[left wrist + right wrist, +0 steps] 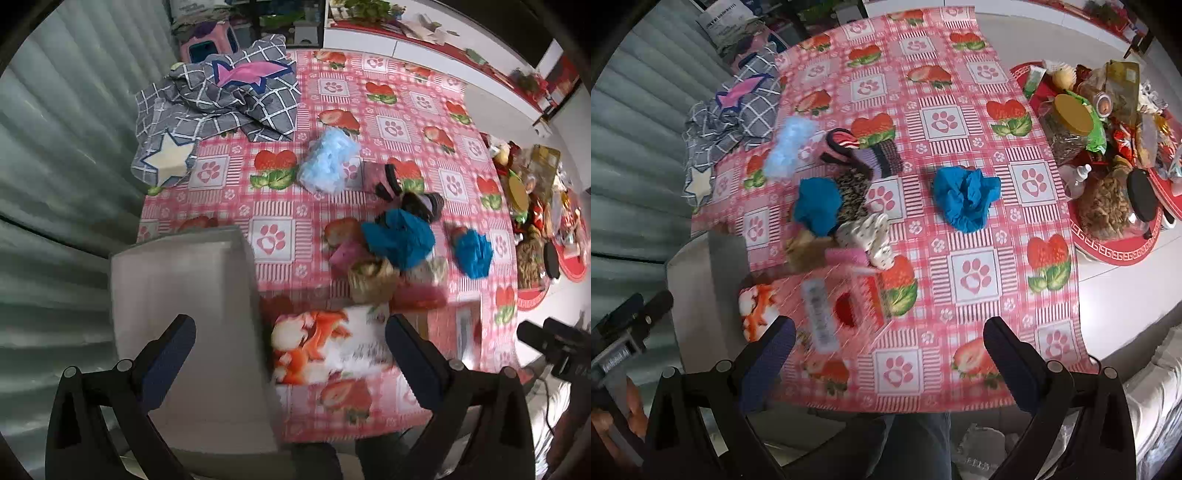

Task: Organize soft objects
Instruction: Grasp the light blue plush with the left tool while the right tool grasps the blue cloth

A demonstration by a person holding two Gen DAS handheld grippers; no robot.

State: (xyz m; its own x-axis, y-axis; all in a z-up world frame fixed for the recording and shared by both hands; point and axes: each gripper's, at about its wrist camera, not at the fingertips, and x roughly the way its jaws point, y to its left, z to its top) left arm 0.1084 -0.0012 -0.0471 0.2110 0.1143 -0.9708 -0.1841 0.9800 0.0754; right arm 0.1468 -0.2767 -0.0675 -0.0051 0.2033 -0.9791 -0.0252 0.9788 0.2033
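Even daylight; fisheye-bent edges (motion blur near centre).

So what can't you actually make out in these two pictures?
- Grey box: its inside, in both views; only outer walls show.
- Pile beside the dark blue cloth: motion-blurred in both views, items hard to name.
- Jars on the red tray: contents too small, right view.
- Quilt: far side hangs off the table.

Home, strawberry tablecloth (960, 229), snack jars (1108, 206)
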